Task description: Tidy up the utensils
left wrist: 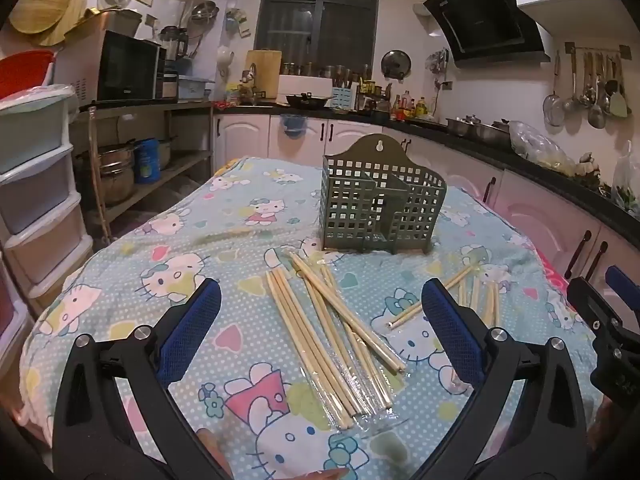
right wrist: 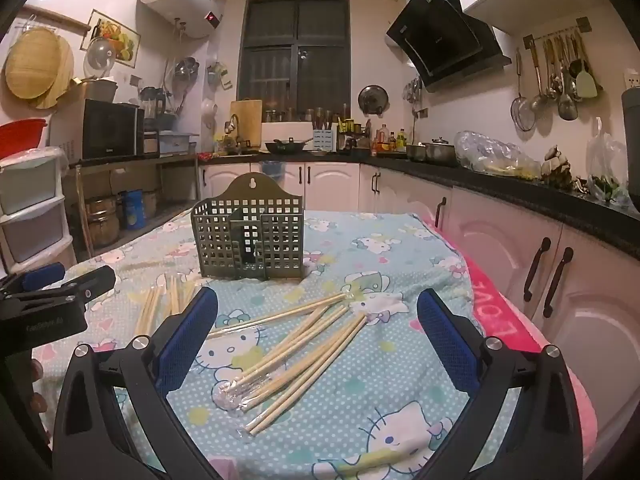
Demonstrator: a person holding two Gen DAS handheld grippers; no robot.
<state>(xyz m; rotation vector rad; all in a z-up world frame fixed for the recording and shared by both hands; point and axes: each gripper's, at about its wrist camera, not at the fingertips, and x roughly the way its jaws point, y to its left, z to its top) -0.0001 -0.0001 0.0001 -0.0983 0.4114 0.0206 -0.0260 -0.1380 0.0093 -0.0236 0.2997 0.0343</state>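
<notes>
left wrist: cartoon-print tablecloth (left wrist: 168,240), cluttered kitchen

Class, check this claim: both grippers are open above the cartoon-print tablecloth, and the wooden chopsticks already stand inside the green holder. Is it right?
Not quite. The wooden chopsticks lie loose on the tablecloth, not in the green holder, as the left wrist view shows. The left gripper and right gripper are indeed open.

Cloth-covered table (left wrist: 168,240), chopsticks (left wrist: 332,320), green holder (left wrist: 380,200)

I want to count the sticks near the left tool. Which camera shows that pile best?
The left wrist view: that chopstick pile lies whole between its open prongs. The right wrist view shows only a few ends beside the left tool.
</notes>
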